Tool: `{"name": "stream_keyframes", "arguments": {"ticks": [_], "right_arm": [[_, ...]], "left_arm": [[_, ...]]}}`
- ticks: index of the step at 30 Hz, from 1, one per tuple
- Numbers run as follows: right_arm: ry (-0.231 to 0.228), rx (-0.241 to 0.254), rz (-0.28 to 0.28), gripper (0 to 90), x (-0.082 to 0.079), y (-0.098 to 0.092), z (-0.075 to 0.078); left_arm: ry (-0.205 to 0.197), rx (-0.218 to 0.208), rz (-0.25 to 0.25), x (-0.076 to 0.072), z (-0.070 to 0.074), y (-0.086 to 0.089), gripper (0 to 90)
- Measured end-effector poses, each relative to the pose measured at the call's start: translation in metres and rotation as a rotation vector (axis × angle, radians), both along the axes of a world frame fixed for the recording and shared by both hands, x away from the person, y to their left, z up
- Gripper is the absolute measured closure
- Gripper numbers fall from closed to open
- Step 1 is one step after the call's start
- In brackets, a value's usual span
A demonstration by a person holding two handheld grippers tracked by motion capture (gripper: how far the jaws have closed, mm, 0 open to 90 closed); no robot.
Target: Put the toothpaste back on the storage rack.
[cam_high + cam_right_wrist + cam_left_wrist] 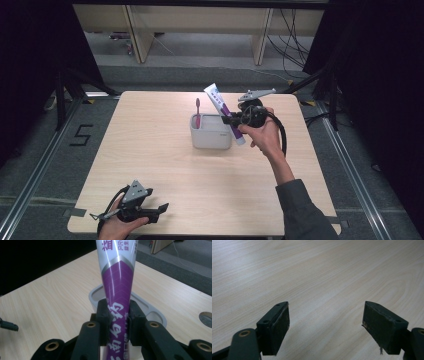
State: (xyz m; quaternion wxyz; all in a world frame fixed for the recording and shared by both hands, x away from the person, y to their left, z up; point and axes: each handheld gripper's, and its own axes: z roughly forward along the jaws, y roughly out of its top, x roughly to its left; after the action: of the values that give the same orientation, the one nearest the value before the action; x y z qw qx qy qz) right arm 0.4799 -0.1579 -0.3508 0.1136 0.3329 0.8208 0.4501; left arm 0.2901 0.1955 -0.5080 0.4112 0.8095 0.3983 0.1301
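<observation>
While the left gripper (150, 214) idles at the near left corner of the table (150, 150), its jaws stand wide apart with nothing between them; the left gripper view has bare wood grain beyond both pads (278, 327).

Mid-table, toward the far side: a grey holder (210, 135), upright, with a pink toothbrush (197, 112) standing in its left compartment.

Right of that, the right gripper (234, 120) is clamped on a toothpaste tube (222, 110), white and purple. The right gripper view has both pads pressed against the tube's purple lower half (117, 310), with the holder's rim (96, 293) just behind and below.

- Tube's long axis: tilted, flat crimped end up and to the far left, cap end down and to the near right, beside the holder's right wall.
- Tube hangs just above and beside the holder's right edge, not yet inside.
- Right hand (265, 135) is the nearer one; left is well apart.

Judgement: the move turns on tipping the tube upright and bringing it left over the holder's free right compartment before lowering.
</observation>
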Motion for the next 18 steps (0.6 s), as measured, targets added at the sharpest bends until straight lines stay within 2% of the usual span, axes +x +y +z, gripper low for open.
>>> {"name": "stream_keyframes", "arguments": {"ticks": [5,7,8,9,10,11,13,14,15,18], "right_arm": [[-0.009,0.035,-0.029,75.5,0.009,0.006,-0.003],[-0.012,0.034,-0.027,75.4,0.013,0.008,-0.003],[-0.014,0.037,-0.028,75.4,0.015,0.009,-0.003],[-0.031,0.047,-0.027,75.5,0.017,0.010,-0.003],[-0.015,0.052,-0.032,75.5,0.017,0.011,-0.002],[-0.008,0.059,-0.042,75.4,0.019,0.012,-0.002],[-0.027,0.067,-0.041,75.5,0.024,0.013,-0.002],[-0.025,0.076,-0.053,75.5,0.025,0.014,-0.002],[-0.042,0.083,-0.045,75.5,0.028,0.015,-0.002],[-0.034,0.079,-0.059,75.4,0.031,0.018,-0.002]], "left_arm": [[-0.004,-0.009,0.006,0.000,-0.001,0.000,21.3],[0.000,0.003,0.003,0.000,0.000,0.000,21.3],[-0.006,-0.019,0.012,0.000,-0.001,-0.001,21.3],[0.001,-0.020,0.017,0.000,0.000,-0.002,21.3],[-0.001,0.000,-0.001,0.000,0.000,0.000,21.3],[0.001,-0.001,0.004,0.000,0.000,0.000,21.3],[-0.002,0.002,0.000,0.000,0.000,0.000,21.3],[-0.006,-0.015,0.010,0.000,0.000,-0.001,21.3],[-0.004,0.002,-0.001,0.000,0.001,0.001,21.3],[-0.004,-0.008,0.003,0.000,0.000,0.000,21.3]]}}
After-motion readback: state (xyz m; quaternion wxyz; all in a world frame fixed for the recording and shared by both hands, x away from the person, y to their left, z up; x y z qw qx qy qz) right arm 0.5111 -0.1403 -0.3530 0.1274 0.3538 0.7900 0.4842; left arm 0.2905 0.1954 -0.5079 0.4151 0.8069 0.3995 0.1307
